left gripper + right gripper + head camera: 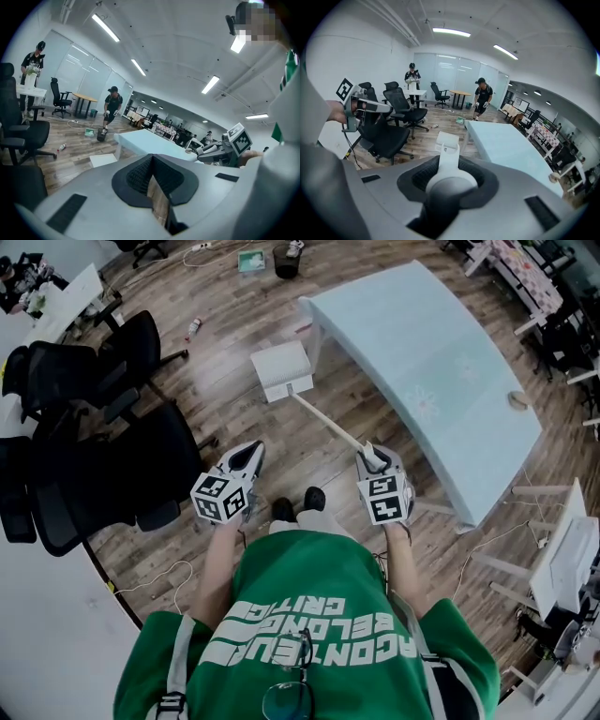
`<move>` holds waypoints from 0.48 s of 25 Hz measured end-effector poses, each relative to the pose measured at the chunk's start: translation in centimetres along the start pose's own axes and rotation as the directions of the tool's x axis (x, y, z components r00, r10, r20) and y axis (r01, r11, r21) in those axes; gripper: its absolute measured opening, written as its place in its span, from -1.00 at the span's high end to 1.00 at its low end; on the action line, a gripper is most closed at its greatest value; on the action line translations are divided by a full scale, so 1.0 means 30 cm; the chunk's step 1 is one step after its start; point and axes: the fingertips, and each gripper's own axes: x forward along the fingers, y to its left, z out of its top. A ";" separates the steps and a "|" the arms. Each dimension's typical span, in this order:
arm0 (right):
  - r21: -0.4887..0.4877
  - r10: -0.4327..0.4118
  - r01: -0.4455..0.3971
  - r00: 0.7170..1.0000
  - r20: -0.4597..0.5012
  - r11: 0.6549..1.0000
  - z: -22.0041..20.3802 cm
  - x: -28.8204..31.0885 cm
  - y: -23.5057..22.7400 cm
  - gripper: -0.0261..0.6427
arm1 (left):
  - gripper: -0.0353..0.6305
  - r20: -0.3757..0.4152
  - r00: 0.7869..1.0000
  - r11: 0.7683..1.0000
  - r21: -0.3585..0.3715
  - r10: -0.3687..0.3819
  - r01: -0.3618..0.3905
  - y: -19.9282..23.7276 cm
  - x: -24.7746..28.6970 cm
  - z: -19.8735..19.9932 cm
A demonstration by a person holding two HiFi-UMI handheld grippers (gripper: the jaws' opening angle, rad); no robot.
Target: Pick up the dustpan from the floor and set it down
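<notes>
Dustpan [281, 373] beside tabletop [422, 352] is clamped at handle end, for reach, by right gripper [369, 455] fingers; left gripper [250, 452] fingers are closed, empty.

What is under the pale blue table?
A white table leg shows at the near corner, with the dustpan beside it. The tabletop covers whatever else lies on the floor beneath it.
</notes>
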 end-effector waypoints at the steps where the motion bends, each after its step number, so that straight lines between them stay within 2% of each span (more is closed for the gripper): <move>1: 0.002 -0.003 0.003 1.000 -0.005 1.000 -0.009 -0.004 0.010 0.57 | 0.92 -0.003 1.000 1.000 0.000 -0.006 0.006 0.000 -0.004 -0.002; 8: 0.044 -0.031 0.034 0.998 -0.063 0.998 -0.093 -0.036 0.092 0.57 | 0.92 -0.035 0.997 0.997 -0.002 -0.072 0.072 -0.008 -0.018 -0.039; 12: 0.116 -0.061 0.076 0.991 -0.122 0.990 -0.213 -0.088 0.148 0.56 | 0.91 -0.096 0.983 0.987 -0.001 -0.157 0.158 -0.047 0.003 -0.095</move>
